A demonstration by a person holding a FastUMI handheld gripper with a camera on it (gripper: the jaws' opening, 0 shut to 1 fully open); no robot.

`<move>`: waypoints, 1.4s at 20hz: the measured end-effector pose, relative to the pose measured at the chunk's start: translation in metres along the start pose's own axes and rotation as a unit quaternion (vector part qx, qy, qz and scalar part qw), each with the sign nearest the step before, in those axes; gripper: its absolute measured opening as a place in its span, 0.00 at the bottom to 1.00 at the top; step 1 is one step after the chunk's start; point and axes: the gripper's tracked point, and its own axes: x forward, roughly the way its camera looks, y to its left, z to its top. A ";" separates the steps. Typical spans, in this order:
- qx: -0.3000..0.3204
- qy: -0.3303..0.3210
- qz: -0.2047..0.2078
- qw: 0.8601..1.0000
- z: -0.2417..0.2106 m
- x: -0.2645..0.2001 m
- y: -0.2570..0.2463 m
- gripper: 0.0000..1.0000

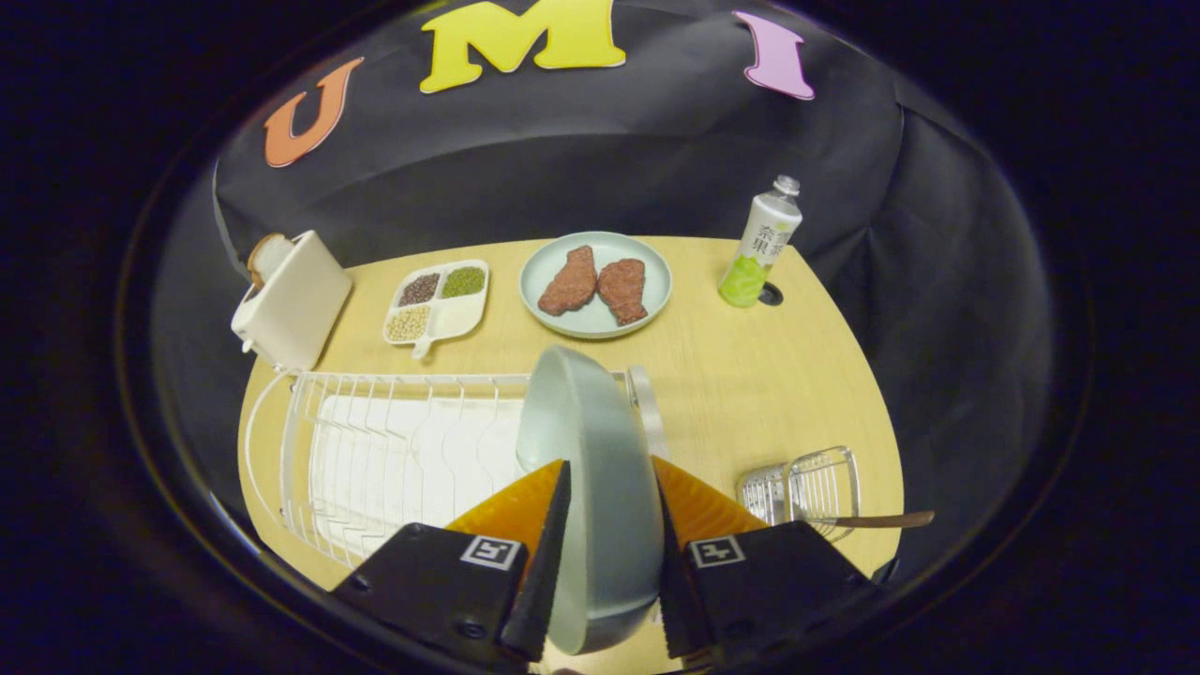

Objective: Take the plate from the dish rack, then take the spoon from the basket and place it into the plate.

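**Jaws clamped on the plate, spoon still to fetch**

Your jaws are closed on the plate; both fingers of the gripper press its faces, one on each side, and the plate stands on edge between them at the right end of the dish rack; whether it has cleared the rack's wires I cannot tell, so count the first step as in hand rather than finished.

What is left, as I judge it: set the plate down flat on the table, then go for the spoon, which lies in the small wire basket to the right of the fingers, its handle sticking out past the rim.

The plate is pale grey-green, smooth, with a rounded raised rim; expect it to be slick and rigid; the rack is thin white wire over a white tray; the basket is fine metal mesh; the spoon looks wooden, slim and brown; the table is light wood grain.
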 end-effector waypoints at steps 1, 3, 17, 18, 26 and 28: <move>0.000 0.000 -0.006 1.000 0.000 -0.001 0.002 0.40; -0.006 0.002 -0.015 1.000 -0.001 -0.004 0.005 0.38; -0.001 -0.051 -0.045 0.998 0.015 -0.058 -0.007 0.36; -0.004 -0.059 -0.029 0.998 0.013 -0.066 -0.004 0.36; 0.006 -0.081 0.152 0.985 -0.072 -0.112 0.012 0.36; 0.016 -0.075 0.190 0.979 -0.110 -0.115 0.016 0.35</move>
